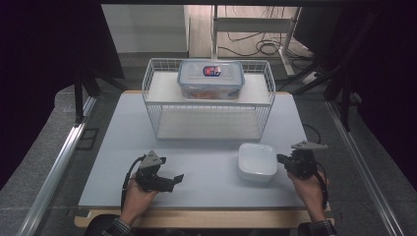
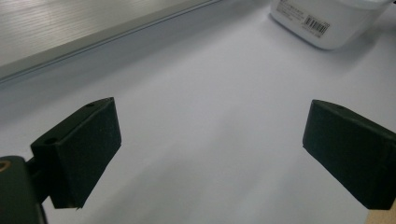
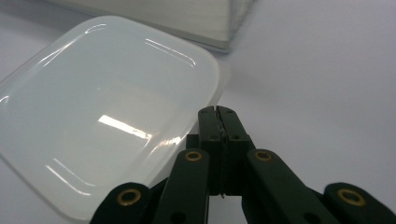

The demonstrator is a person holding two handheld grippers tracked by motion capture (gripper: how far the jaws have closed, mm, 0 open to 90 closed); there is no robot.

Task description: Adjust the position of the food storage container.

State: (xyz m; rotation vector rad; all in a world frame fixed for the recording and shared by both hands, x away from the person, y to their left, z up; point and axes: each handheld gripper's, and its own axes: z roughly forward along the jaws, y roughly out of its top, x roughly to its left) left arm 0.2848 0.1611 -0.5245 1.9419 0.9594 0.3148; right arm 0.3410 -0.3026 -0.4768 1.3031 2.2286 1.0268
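A white, square, shallow plastic container sits on the table right of centre; in the right gripper view the container lies upside-up with a glossy inside. My right gripper is just beside its right edge, and in its own view the right gripper has its jaws pressed together with nothing between them, tips at the container's rim. My left gripper rests near the table's front, pointing right; the left gripper stands wide open over bare table, with the white container farther off.
A white wire rack stands at the back of the grey table mat. On its upper shelf is a clear lidded box with a blue rim. The rack's lower shelf board runs past the left gripper.
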